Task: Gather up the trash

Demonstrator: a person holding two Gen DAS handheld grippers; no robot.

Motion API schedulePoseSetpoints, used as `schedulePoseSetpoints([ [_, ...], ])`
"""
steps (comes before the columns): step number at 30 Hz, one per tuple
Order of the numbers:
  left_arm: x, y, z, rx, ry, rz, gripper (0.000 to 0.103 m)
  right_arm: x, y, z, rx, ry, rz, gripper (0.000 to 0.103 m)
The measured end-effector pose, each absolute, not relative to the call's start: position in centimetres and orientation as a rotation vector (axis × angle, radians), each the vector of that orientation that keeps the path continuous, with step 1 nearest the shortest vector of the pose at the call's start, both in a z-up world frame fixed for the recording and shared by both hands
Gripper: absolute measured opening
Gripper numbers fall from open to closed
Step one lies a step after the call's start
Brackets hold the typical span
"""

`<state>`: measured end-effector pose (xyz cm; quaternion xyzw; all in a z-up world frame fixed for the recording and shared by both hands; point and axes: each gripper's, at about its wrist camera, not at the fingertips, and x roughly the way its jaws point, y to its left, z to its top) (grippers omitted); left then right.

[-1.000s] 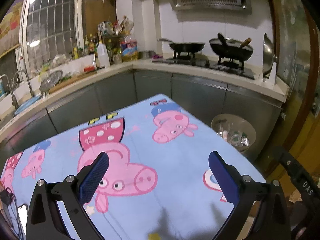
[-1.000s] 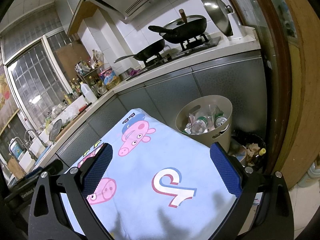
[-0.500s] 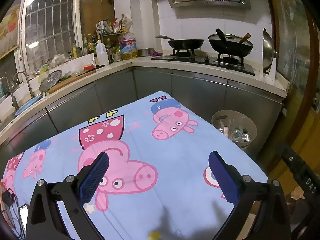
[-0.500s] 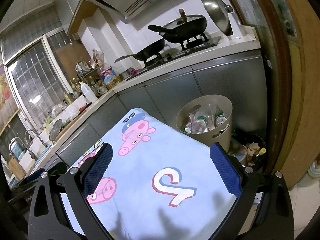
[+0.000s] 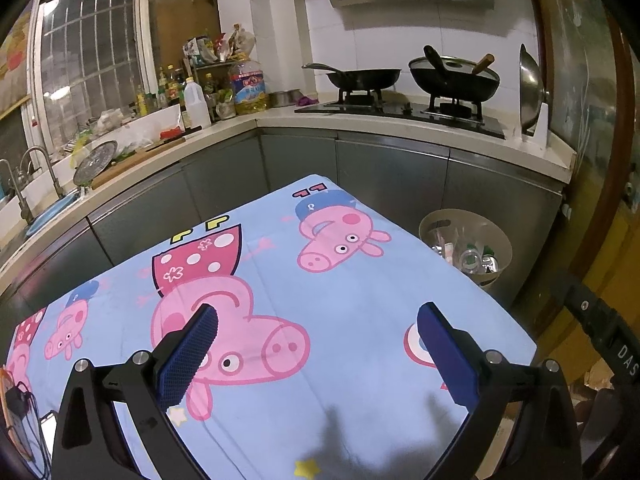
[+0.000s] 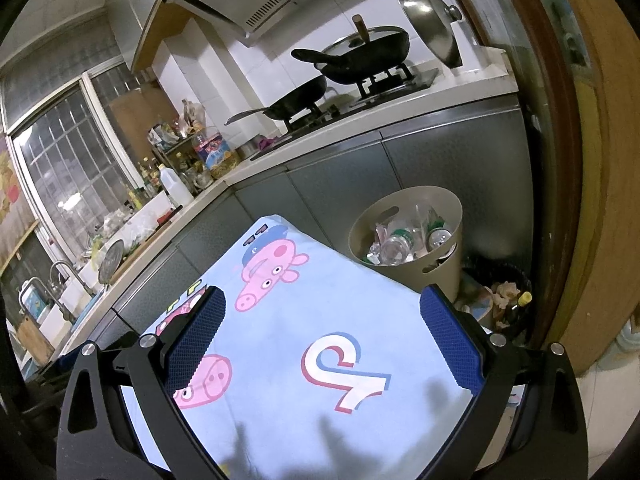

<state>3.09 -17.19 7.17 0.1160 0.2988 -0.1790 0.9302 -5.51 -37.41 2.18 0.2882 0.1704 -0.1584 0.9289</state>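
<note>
1. Over the table's blue cartoon-pig cloth (image 5: 360,312) hang both tools: the left gripper (image 5: 318,346) and the right gripper (image 6: 322,338), each with its jaws spread wide and nothing between the blue pads.
2. Beneath both grippers the cloth lies flat and bare; its far edge stops short of the grey cabinet fronts (image 5: 392,176), leaving a dark gap between table and cabinets.
3. Off the table's far right corner stands the beige trash bin (image 6: 420,268), on the floor against the cabinets and below the level of the tabletop.
4. It stands upright, mouth open to the top, with slot handles cut into its wall; the left view shows it too (image 5: 466,240), partly hidden by the table edge.
5. Inside lie crushed clear bottles (image 6: 394,246) and a can (image 6: 438,236), piled at mixed angles.
6. Right of the bin a darker container (image 6: 504,296) holds scraps, close to the brown door frame (image 6: 560,160).
7. On the counter sits a stove with two black woks (image 5: 454,76); a steel lid (image 5: 530,88) is propped on edge at the counter's end.
8. Readable writing: "PP" printed on the cloth, and "DAS" on a black strap (image 5: 616,348) at the left view's right edge; the bottle labels are too small to read.
</note>
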Motion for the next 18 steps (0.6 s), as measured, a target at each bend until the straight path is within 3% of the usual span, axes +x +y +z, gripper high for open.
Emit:
schedulePoseSetpoints([
  [18,3.09,-17.91,6.39,0.273,0.631,-0.368,0.099,-5.62,-37.98,1.21,0.611,0.362,-0.328,0.097],
])
